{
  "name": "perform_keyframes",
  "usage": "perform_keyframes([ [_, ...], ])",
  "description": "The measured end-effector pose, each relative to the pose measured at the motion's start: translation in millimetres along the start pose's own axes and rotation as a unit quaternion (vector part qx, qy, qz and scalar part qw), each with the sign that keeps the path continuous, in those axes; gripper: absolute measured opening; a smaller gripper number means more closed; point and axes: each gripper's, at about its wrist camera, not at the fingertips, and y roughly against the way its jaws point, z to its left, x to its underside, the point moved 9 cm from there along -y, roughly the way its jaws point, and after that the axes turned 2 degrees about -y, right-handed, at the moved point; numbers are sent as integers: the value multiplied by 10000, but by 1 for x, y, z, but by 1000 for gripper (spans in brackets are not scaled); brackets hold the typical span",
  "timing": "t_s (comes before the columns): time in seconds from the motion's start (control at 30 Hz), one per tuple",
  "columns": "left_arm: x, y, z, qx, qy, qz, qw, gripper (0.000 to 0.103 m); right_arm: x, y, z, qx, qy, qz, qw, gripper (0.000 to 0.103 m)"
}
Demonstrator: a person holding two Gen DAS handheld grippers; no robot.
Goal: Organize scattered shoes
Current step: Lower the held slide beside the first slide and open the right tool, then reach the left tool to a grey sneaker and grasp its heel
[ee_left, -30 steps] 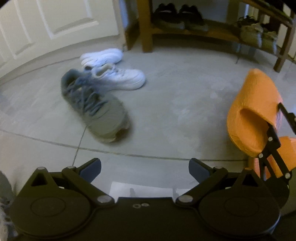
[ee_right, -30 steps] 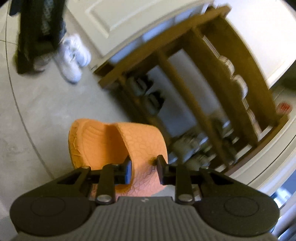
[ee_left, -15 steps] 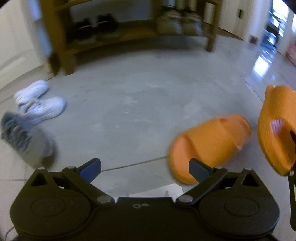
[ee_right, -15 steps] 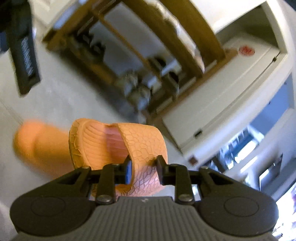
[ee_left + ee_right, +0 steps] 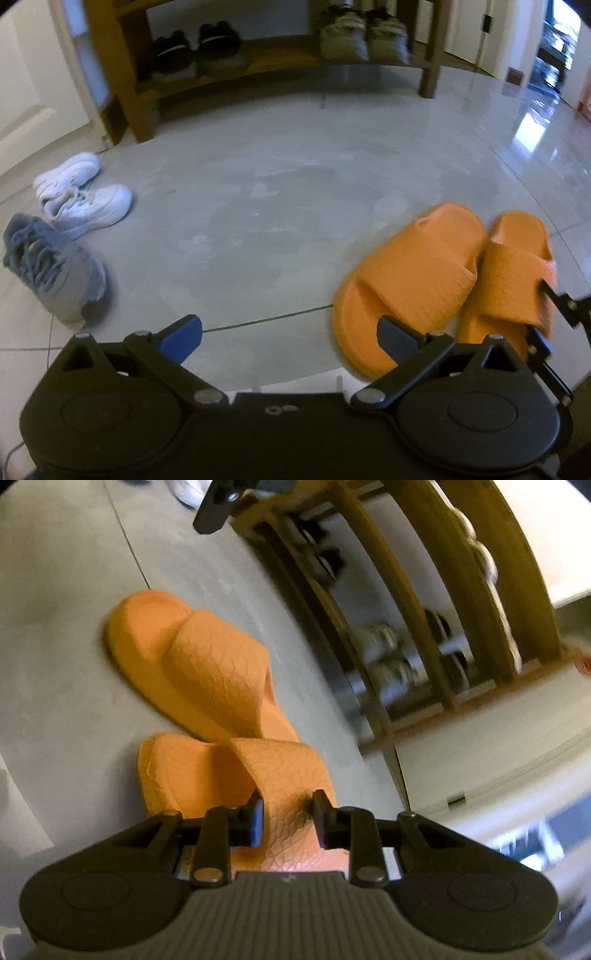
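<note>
The right gripper (image 5: 287, 819) pinches one orange slide's (image 5: 280, 775) strap, edge touching its mate (image 5: 207, 664) at eleven o'clock. The left gripper (image 5: 290, 334) hangs spread over bare floor (image 5: 277, 192) toward twelve.

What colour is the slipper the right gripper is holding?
Orange, with a cracked-scale texture on the slipper strap; clearest in the right wrist view.

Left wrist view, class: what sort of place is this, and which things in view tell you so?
Probably a home entryway. A wooden shoe rack holds pairs of shoes, white sneakers and orange slides lie scattered on the tiled floor, and a white panelled door stands beside the rack.
</note>
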Motion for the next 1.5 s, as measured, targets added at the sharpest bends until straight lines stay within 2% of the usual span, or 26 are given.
perform_keyframes([
  [0.03,0,0,3,-45,59,7,10000,102,-4,-6,0,-62,84,-114,9999,30],
  [0.1,0,-1,9,-109,151,36,9998,102,-22,-22,5,-274,371,-605,9971,30],
  [0.2,1,-3,19,-318,282,57,9991,102,-47,-35,12,-501,475,-1117,9913,30],
  [0.37,4,-7,37,-505,515,179,9972,102,-74,-51,22,-804,474,-1731,9805,31],
  [0.43,6,-9,42,-499,615,268,9965,102,-72,-58,24,-906,584,-1889,9761,36],
  [0.47,7,-10,45,-463,717,331,9958,102,-68,-59,24,-879,611,-1817,9775,39],
  [0.53,7,-10,46,-450,738,323,9957,102,-60,-58,23,-732,607,-1549,9833,67],
  [0.6,6,-7,47,-489,715,244,9959,102,-63,-55,5,-681,198,-1373,9880,74],
  [0.73,4,3,54,-697,559,-26,9960,102,-83,-8,-12,-746,-757,-1455,9836,75],
  [0.87,5,-2,58,-716,310,110,9969,102,-126,26,15,-656,-1193,-1405,9807,76],
  [0.97,10,-5,73,-497,466,221,9974,102,-146,27,44,-816,-1324,-1266,9797,76],
  [1.1,15,-4,92,-471,750,280,9957,102,-167,12,69,-875,-1534,-1048,9787,75],
  [1.27,18,-1,108,-494,931,296,9940,102,-174,-10,78,-635,-1582,-841,9818,72],
  [1.3,19,-1,110,-514,936,292,9939,102,-176,-14,80,-597,-1481,-894,9831,70],
  [1.33,21,-2,114,-541,962,308,9934,102,-175,-16,79,-573,-1463,-872,9837,61],
  [1.4,22,-3,116,-505,1020,360,9929,102,-173,-22,77,-550,-1522,-735,9841,53],
  [1.5,22,-5,117,-438,1102,378,9922,102,-158,-29,64,-485,-1817,-430,9812,52],
])
